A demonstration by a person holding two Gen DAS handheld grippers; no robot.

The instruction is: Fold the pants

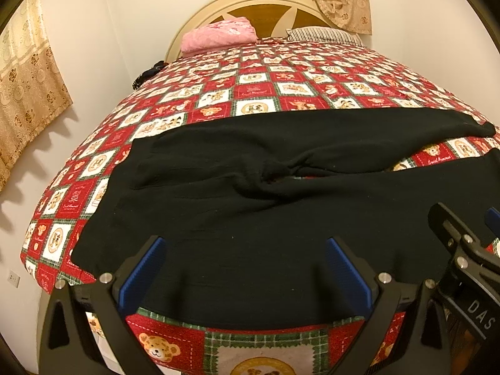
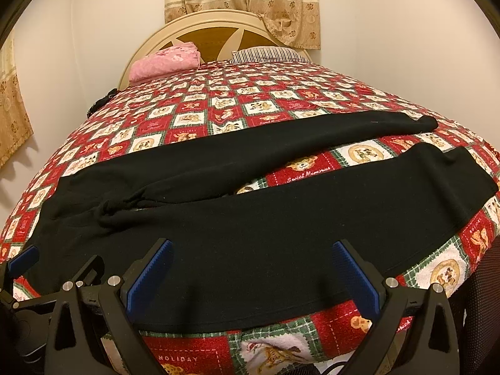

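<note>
Black pants lie spread across the near part of the bed, waist at the left, two legs running right and splitting apart to show quilt between them. My left gripper hovers open over the near leg by its front edge, blue pads wide apart with nothing between them. My right gripper is open too, over the same near leg further right. In the left wrist view the right gripper shows at the right edge. The left gripper's blue pad peeks in at the left of the right wrist view.
A red, white and green teddy-bear quilt covers the bed. A pink folded cloth and a striped pillow sit by the headboard. Walls with curtains stand on the left and behind. A dark item lies at the bed's left edge.
</note>
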